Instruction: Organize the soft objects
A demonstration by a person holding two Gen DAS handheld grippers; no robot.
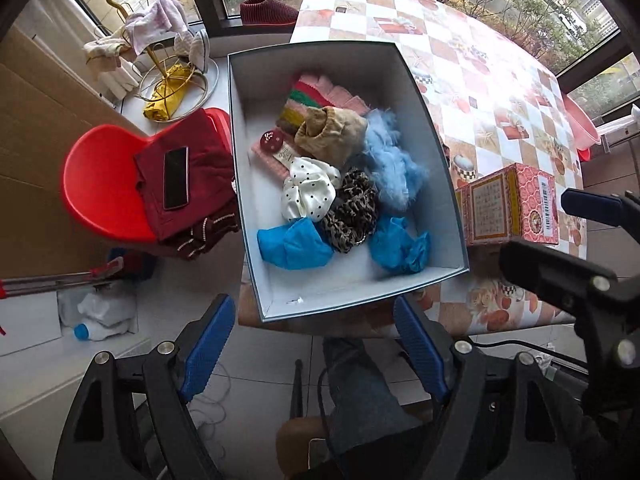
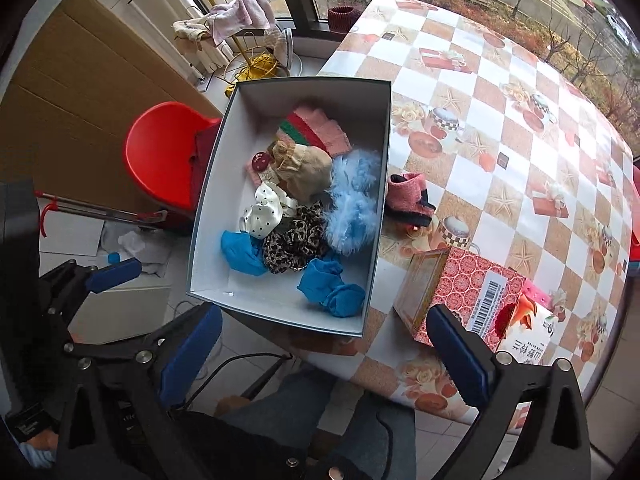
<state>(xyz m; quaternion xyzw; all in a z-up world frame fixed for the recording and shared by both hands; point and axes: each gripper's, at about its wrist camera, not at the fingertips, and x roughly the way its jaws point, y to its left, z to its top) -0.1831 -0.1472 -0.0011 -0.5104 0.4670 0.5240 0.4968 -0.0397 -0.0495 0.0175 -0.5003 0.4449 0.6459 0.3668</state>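
**Contents, left to right**

- Red chair (image 1: 100, 184), one, beside the table; on its seat one dark red folded garment (image 1: 188, 184) with one black phone (image 1: 176, 178) lying on top.
- Open grey box (image 1: 256, 240), one, on the table's near corner, its left side overhanging the edge. Inside it:
  - bright blue cloth bundles, two: one at near left (image 1: 294, 244), one at near right (image 1: 400, 248);
  - white polka-dot scrunchie (image 1: 310, 192), one;
  - leopard-print scrunchie (image 1: 352, 212), one, between the blue bundles;
  - tan drawstring pouch (image 1: 330, 134), one;
  - striped pink knit (image 1: 316, 94), one, at the far end;
  - pale blue fluffy piece (image 1: 386, 160), one, along the right wall.
- Pink knit bootie (image 2: 410, 200), one, on the checked tablecloth (image 2: 520, 120) just right of the box.
- Red patterned carton (image 2: 464, 284), one, nearer than the bootie.

**Grippers**

- Left gripper (image 1: 314, 350): points straight down above the box's near edge, blue pads spread wide, nothing between them.
- Right gripper (image 2: 324, 354): points steeply down over the table's near edge, pads at full spread, empty.
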